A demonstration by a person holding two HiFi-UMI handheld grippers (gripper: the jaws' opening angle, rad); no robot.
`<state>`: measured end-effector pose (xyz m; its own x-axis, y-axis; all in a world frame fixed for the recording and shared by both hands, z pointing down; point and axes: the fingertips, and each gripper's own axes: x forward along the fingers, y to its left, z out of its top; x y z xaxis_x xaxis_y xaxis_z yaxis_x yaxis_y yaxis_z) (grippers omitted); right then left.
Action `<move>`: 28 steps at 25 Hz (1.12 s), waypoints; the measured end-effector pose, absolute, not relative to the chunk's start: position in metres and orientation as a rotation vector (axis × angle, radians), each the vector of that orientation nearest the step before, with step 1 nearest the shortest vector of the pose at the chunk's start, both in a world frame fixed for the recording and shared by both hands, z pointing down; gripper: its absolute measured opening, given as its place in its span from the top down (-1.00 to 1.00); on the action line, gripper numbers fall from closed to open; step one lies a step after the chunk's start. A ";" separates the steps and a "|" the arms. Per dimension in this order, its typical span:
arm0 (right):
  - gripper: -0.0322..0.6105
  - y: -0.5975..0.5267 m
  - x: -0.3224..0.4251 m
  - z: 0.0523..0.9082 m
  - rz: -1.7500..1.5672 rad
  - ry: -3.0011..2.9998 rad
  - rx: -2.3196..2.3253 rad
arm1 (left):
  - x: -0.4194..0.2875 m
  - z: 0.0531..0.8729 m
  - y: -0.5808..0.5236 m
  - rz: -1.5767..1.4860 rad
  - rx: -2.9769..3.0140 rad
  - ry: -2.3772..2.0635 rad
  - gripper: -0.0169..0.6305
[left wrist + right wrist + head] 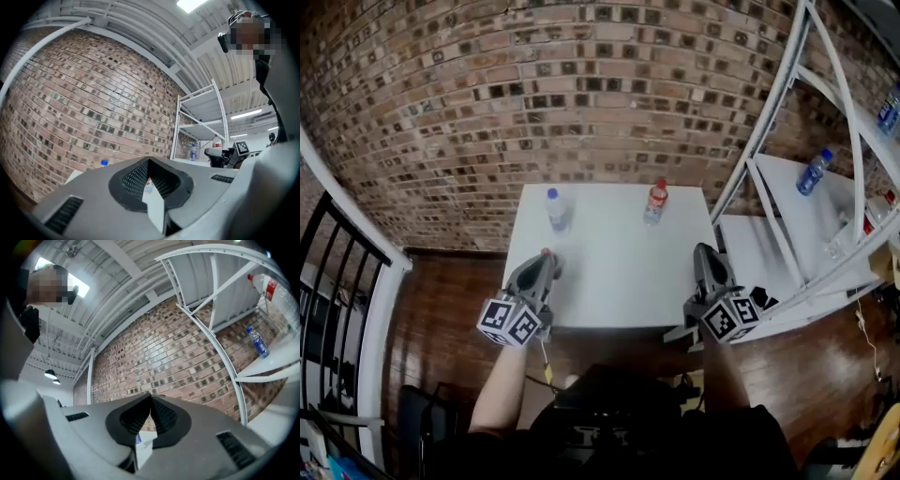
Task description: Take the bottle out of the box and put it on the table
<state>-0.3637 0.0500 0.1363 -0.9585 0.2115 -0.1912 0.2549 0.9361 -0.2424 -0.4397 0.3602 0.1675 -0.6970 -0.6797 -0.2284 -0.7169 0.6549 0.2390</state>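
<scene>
Two clear bottles stand upright at the far side of the white table [609, 281]: one with a blue cap [556, 209] on the left, one with a red label and cap [655, 201] on the right. No box is in view. My left gripper [547, 254] hovers over the table's near left part, shut and empty, well short of the blue-capped bottle. My right gripper [703, 250] is at the table's near right corner, also shut and empty. In the left gripper view the blue cap [104, 163] peeks over the shut gripper [148, 162]. The right gripper [151, 397] points at the brick wall.
A white metal shelf [806, 216] stands right of the table and holds a blue-labelled bottle [813, 172] and more bottles. A brick wall [534, 103] runs behind the table. A black railing [337, 309] is at the left, and wooden floor lies around the table.
</scene>
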 end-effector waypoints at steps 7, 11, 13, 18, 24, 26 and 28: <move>0.89 0.034 -0.339 0.145 -0.310 2.997 0.326 | -0.420 0.162 0.338 0.406 -1.159 2.746 0.95; 0.89 0.020 -0.325 0.163 -0.330 3.034 0.289 | -0.418 0.163 0.347 0.417 -1.110 2.749 0.95; 0.89 0.015 -0.323 0.171 -0.321 3.047 0.268 | -0.416 0.166 0.350 0.418 -1.093 2.750 0.95; 0.89 0.006 -0.321 0.174 -0.324 3.041 0.225 | -0.417 0.170 0.353 0.414 -1.064 2.760 0.95; 0.89 0.023 -0.305 0.175 -0.182 3.062 0.252 | -0.405 0.171 0.361 0.400 -1.059 2.769 0.95; 0.90 0.022 -0.304 0.182 -0.167 3.080 0.255 | -0.403 0.171 0.366 0.394 -1.050 2.768 0.95; 0.90 0.017 -0.305 0.188 -0.243 3.084 0.239 | -0.403 0.171 0.370 0.403 -1.034 2.768 0.95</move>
<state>-0.3053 0.0167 0.1878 -0.9874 0.1500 -0.0502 0.1561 0.9758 -0.1529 -0.4034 0.3703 0.1710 -0.7486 -0.6180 -0.2402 -0.6609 0.7250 0.1941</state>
